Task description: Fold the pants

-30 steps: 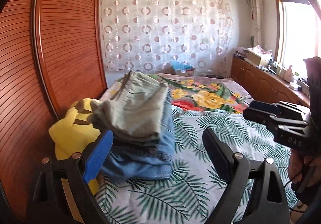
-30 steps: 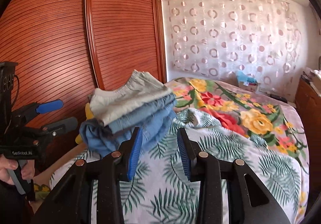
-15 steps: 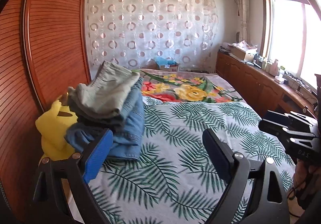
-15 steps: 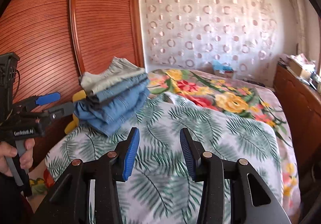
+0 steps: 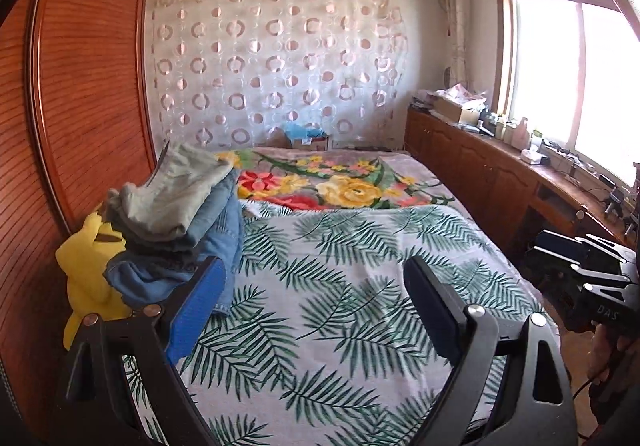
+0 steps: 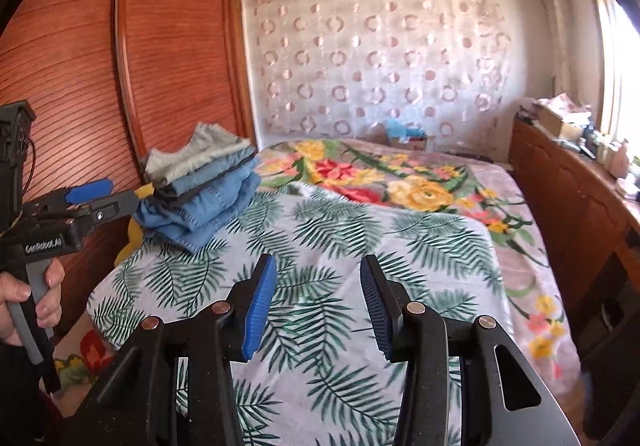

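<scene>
A stack of folded pants, grey-green on top and blue denim beneath, rests at the bed's left edge beside the wardrobe. My left gripper hangs open over the palm-leaf sheet, to the right of the stack and touching nothing; it also shows at the left of the right wrist view, held by a hand. My right gripper hovers over the sheet with its jaws opening and nothing between them. Its body appears at the right edge of the left wrist view.
A yellow plush toy sits under the stack against the wooden wardrobe doors. A floral blanket covers the bed's far half. A wooden cabinet with clutter runs along the right under the window. A cardboard box stands at the far end.
Both grippers have drawn back and to the right, away from the stack, which now looks smaller and further left. The right gripper's jaws have widened.
</scene>
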### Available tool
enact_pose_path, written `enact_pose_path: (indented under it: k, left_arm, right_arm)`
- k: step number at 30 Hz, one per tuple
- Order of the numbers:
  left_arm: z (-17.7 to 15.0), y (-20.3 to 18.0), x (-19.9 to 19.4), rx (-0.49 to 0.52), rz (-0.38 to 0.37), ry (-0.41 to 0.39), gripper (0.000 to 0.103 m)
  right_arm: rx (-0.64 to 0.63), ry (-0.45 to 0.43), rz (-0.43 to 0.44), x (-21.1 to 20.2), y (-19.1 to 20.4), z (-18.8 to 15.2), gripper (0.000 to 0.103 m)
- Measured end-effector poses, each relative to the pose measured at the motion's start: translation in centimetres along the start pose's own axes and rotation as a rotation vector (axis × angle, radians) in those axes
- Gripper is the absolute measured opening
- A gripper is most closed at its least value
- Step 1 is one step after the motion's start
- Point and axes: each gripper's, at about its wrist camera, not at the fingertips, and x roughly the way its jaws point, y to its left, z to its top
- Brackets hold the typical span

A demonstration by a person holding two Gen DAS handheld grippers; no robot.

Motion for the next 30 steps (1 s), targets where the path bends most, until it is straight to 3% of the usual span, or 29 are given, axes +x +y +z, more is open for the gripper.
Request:
enact_pose_path:
  k: [5, 17, 30]
  left_arm:
    - [0.1, -1.6, -1.5, 0.008, 0.007, -0.035, 0.091]
    - [-0.8, -2.8, -2.8, 0.032, 0.007, -0.044, 0.091]
    - [-0.8, -2.6, -2.8, 0.030, 0.010, -0.045, 0.091]
  right_arm:
    - [0.007, -0.058, -0.088, -3.0, 1.2, -0.5, 0.052]
    - [0.084, -0.083, -0.123, -5.0, 3.0, -3.2, 0.053]
    - [0.096, -0.083, -0.132, -4.8, 1.7, -2.8, 0.053]
